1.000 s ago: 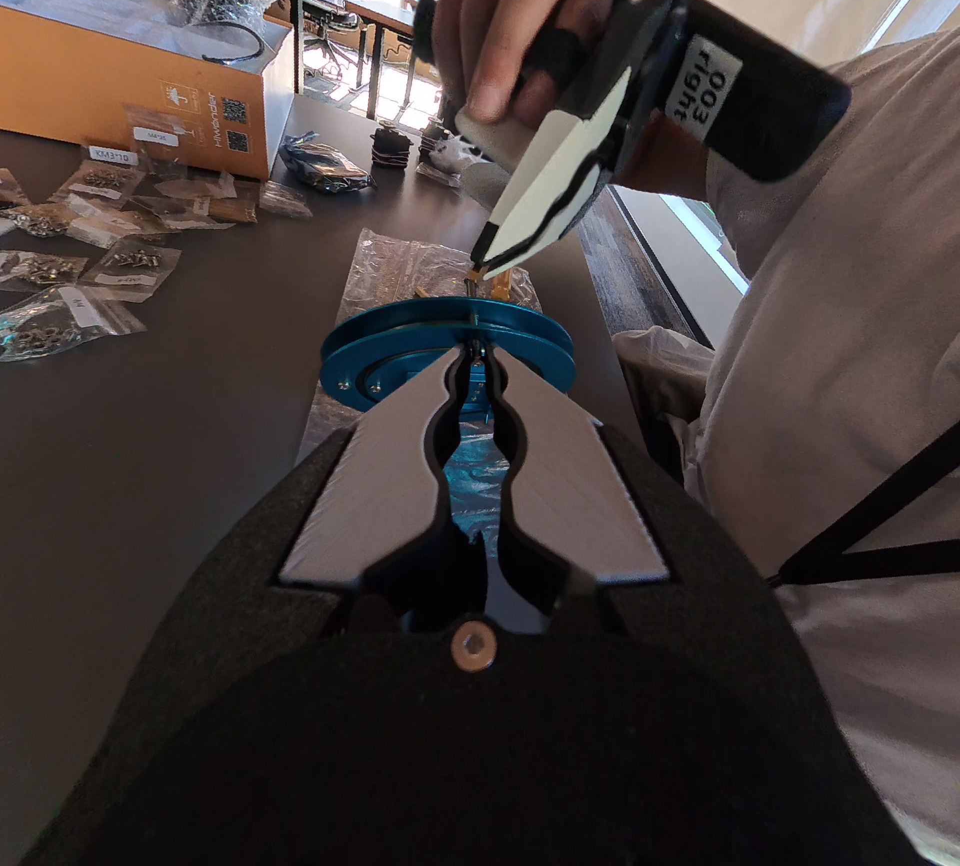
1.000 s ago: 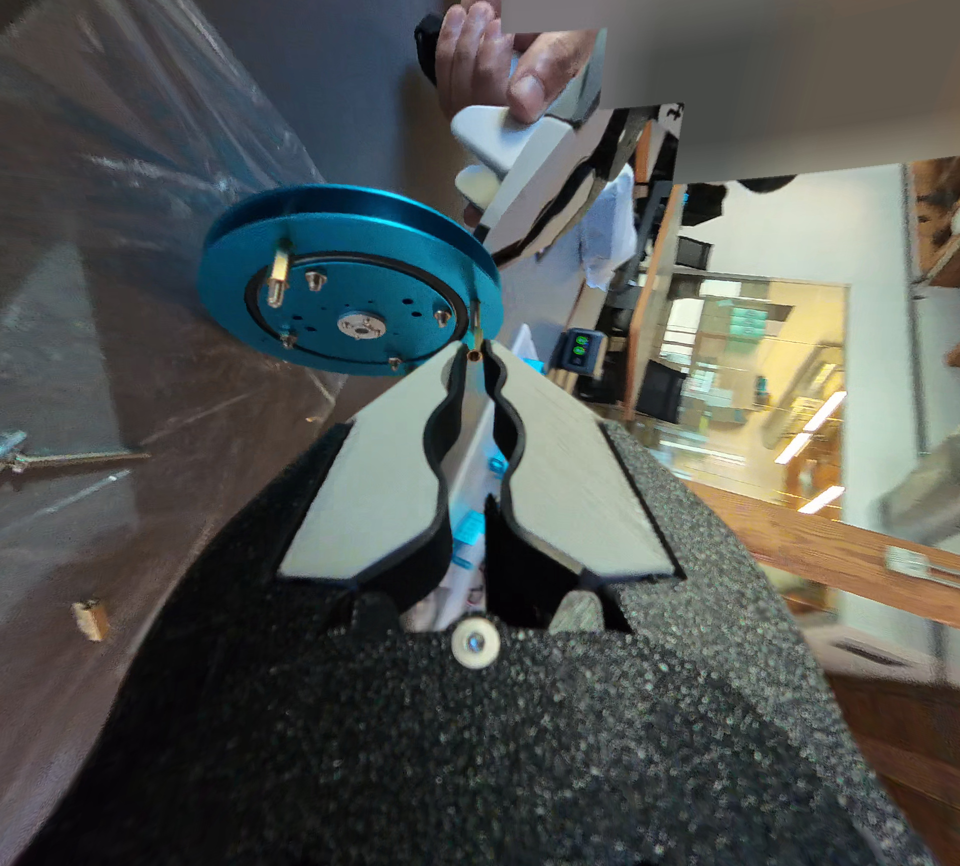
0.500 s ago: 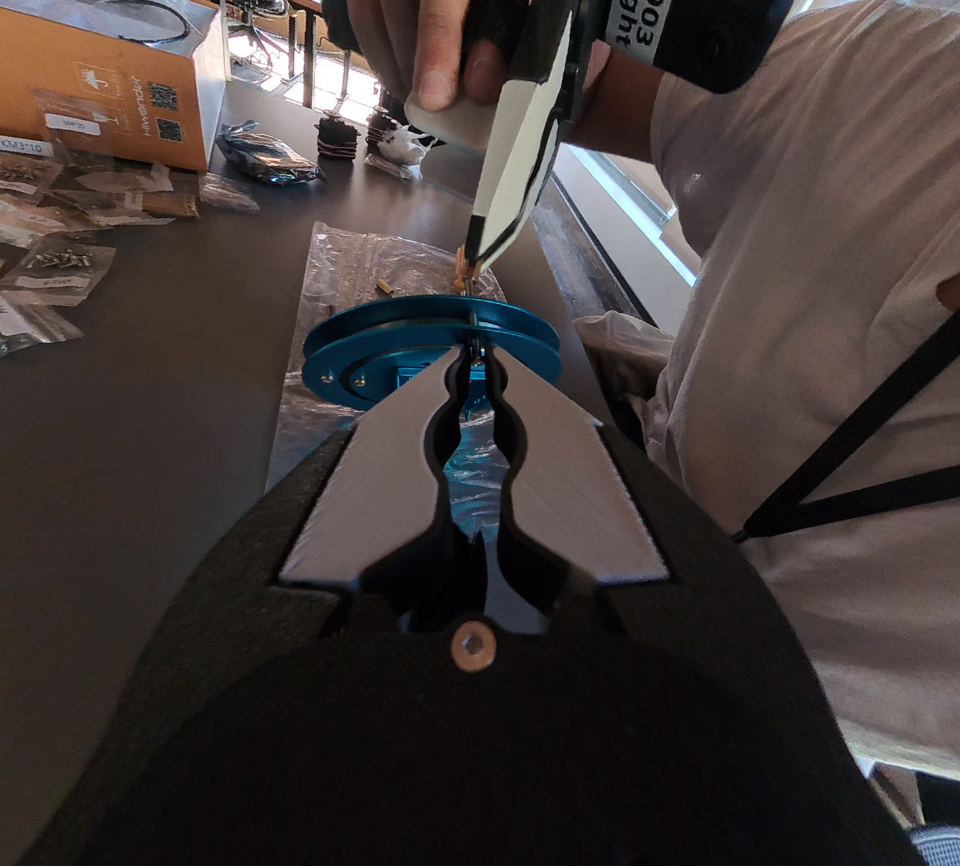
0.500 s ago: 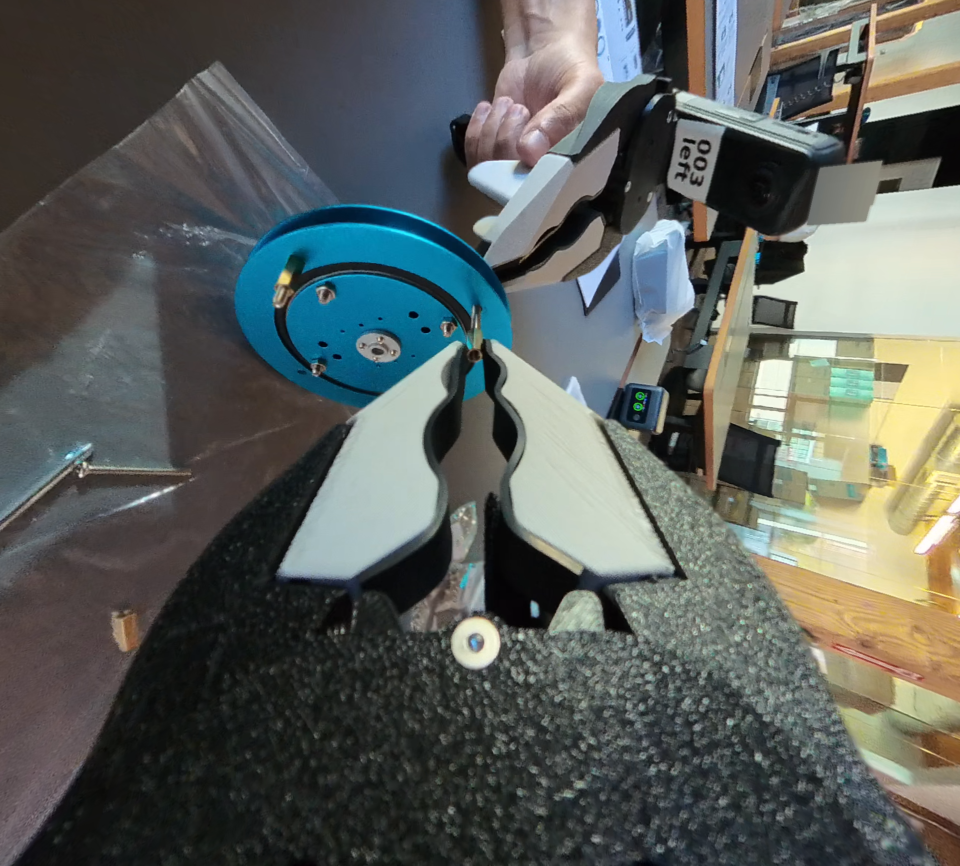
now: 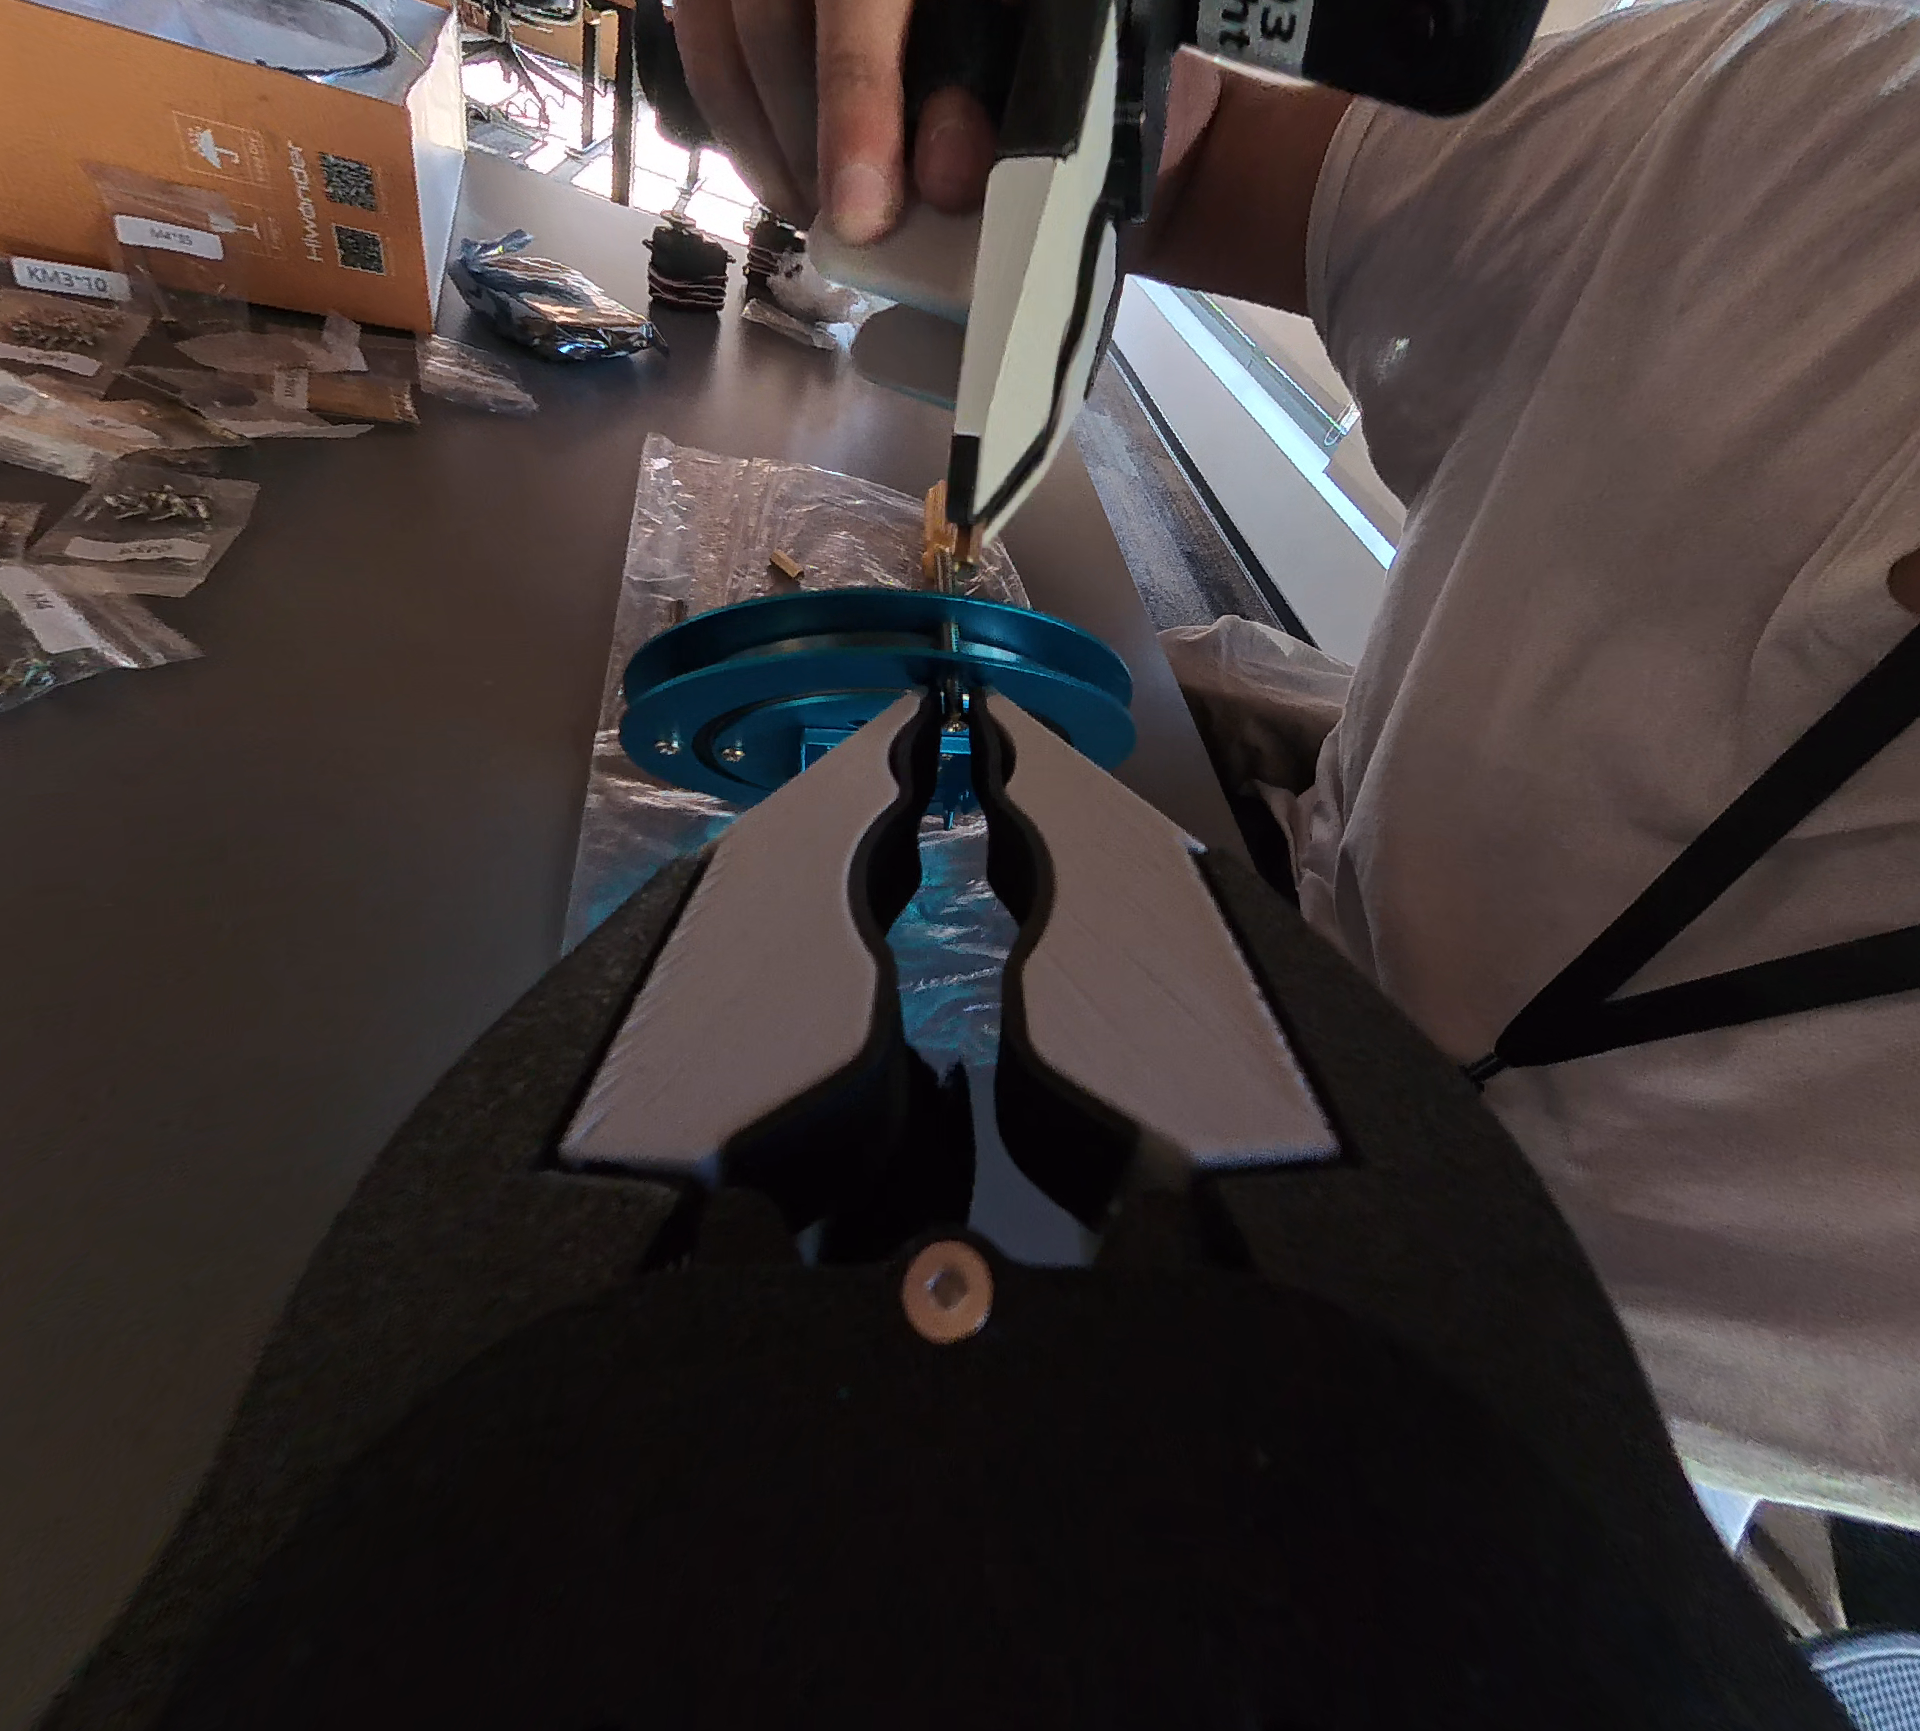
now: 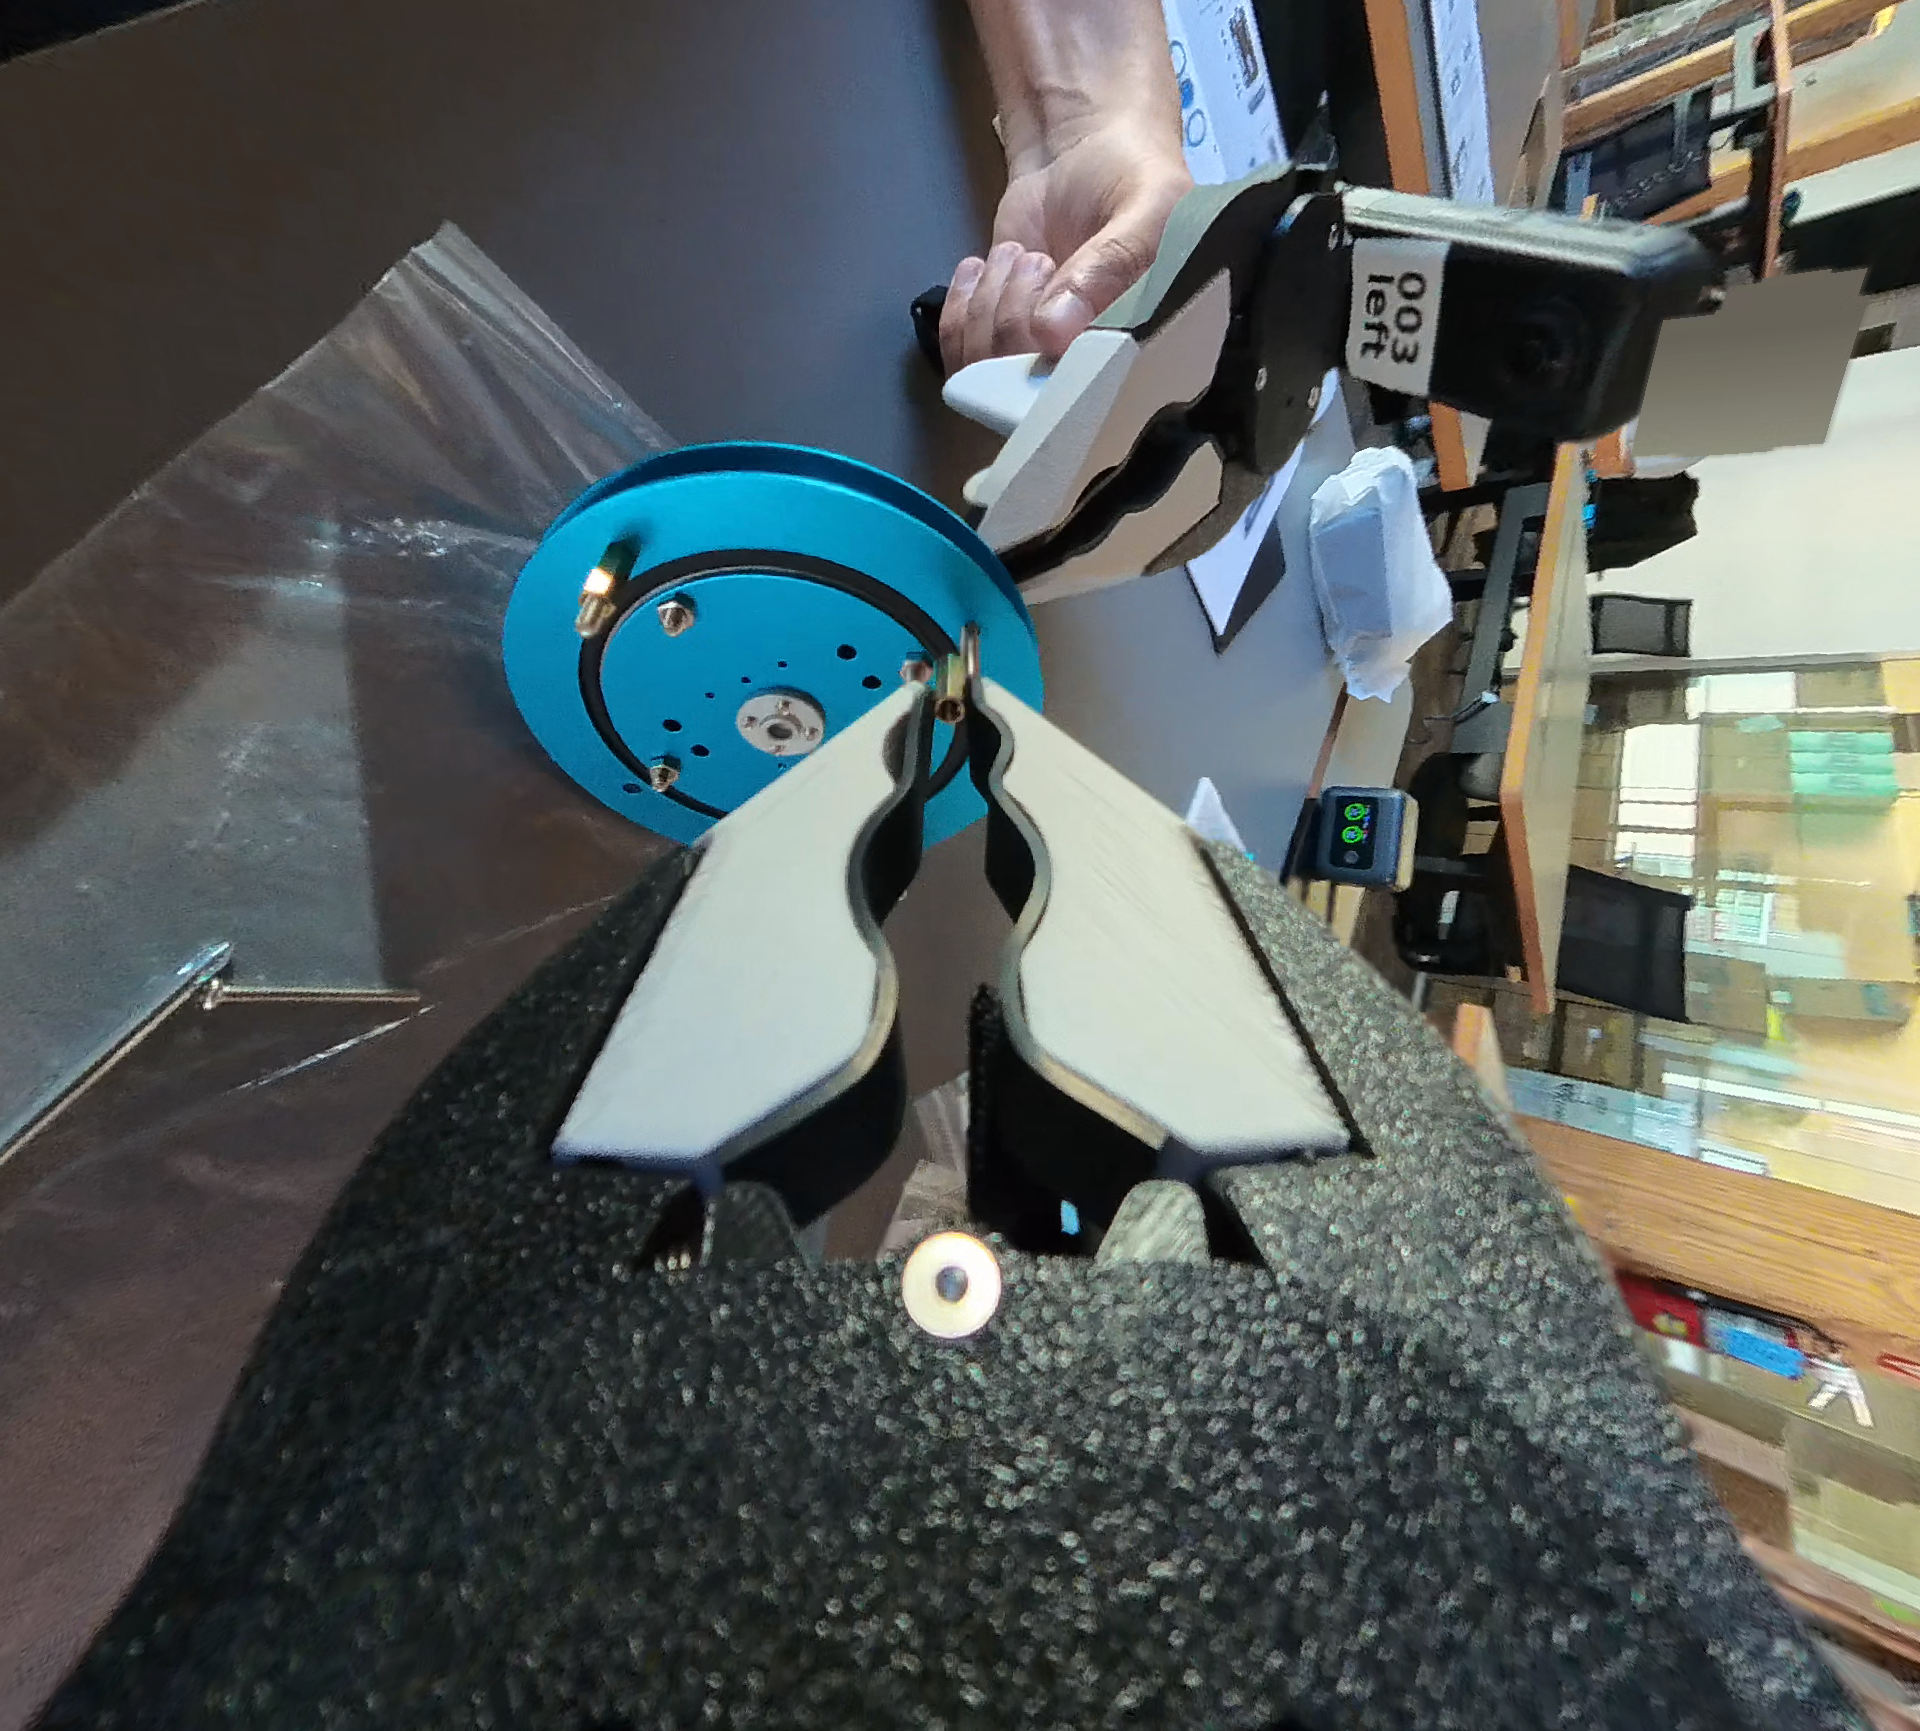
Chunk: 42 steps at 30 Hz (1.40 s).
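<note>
A blue metal disc (image 5: 810,658) with a grooved rim hangs just above a clear plastic bag (image 5: 727,518) on the dark table. My left gripper (image 5: 951,710) is shut on the disc's near rim and holds it level. My right gripper (image 5: 964,528) comes down from above, shut on a small brass standoff (image 5: 938,518) at a hole near the rim. In the right wrist view the standoff (image 6: 948,694) sits between my right gripper's tips (image 6: 948,689) against the disc's face (image 6: 727,642). A second brass standoff (image 6: 603,585) stands on the disc. The left gripper (image 6: 997,549) clamps the far rim.
An orange box (image 5: 208,123) and several small hardware bags (image 5: 135,518) lie at the left. A loose standoff (image 5: 787,566) and a long screw (image 6: 312,993) rest on the plastic bag. A person in a white shirt (image 5: 1610,642) is close on the right, past the table edge. My left and right fingertips are right by each other.
My right gripper has swung from slanted to nearly upright over the disc, still on the standoff. The left gripper keeps its hold on the rim; the disc has barely moved.
</note>
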Tool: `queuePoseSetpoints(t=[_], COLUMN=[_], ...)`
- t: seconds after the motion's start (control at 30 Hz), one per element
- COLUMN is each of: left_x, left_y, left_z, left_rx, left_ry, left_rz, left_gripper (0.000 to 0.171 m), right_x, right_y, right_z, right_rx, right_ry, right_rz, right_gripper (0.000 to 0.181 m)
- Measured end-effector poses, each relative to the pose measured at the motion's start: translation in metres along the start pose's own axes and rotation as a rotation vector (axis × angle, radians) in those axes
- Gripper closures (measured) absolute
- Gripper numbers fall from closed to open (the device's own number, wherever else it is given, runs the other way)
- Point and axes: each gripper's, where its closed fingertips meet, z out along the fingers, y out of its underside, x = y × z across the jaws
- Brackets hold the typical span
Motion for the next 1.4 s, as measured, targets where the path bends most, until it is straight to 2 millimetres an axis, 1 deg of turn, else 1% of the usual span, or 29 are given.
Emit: queuePoseSetpoints(t=[0.1,0.17,0.23,0.3,0.43,0.67,0.77,0.9,1.0,1.03,1.27,1.4], left_x=[0.0001,0.0012,0.0023,0.0031,0.0021,0.0027,0.0037,0.0043,0.0039,0.0033,0.0029,0.0031], left_y=[0.0009,0.0010,0.0008,0.0007,0.0003,0.0009,0.0012,0.0015,0.0012,0.0012,0.0003,0.0007], left_z=[-0.0008,-0.0002,0.0007,0.0011,0.0011,0.0010,0.0013,0.0011,0.0013,0.0011,0.0023,0.0024], left_rx=[-0.003,-0.003,0.000,0.000,-0.001,-0.003,-0.003,-0.001,0.001,0.001,-0.004,-0.009], left_ry=[0.002,0.004,0.009,0.013,0.004,0.007,0.015,0.027,0.023,0.017,-0.022,-0.032], left_rz=[0.006,0.013,0.015,0.015,0.016,0.015,0.007,-0.007,-0.004,0.000,0.057,0.073], left_gripper=[0.167,0.167,0.167,0.167,0.167,0.167,0.168,0.168,0.168,0.167,0.167,0.167], right_x=[0.0041,0.0071,0.0049,0.0026,0.0013,0.0020,0.0015,0.0015,0.0018,0.0021,0.0030,0.0021], right_y=[0.0017,-0.0007,0.0002,0.0018,-0.0012,0.0009,0.0005,-0.0009,-0.0005,0.0001,0.0043,0.0033], right_z=[-0.0026,-0.0049,-0.0044,-0.0031,-0.0032,0.0000,-0.0002,-0.0002,-0.0004,-0.0001,-0.0007,-0.0010], right_rx=[0.036,0.077,0.083,0.078,0.096,0.076,0.063,0.013,-0.007,-0.006,0.016,0.046], right_ry=[-0.006,-0.015,-0.043,-0.052,-0.062,-0.054,-0.035,0.022,0.029,0.018,-0.151,-0.201], right_rz=[0.118,0.200,0.239,0.242,0.250,0.227,0.147,-0.082,-0.152,-0.118,0.363,0.551], right_gripper=[0.176,0.176,0.176,0.176,0.176,0.176,0.176,0.176,0.176,0.176,0.176,0.176])
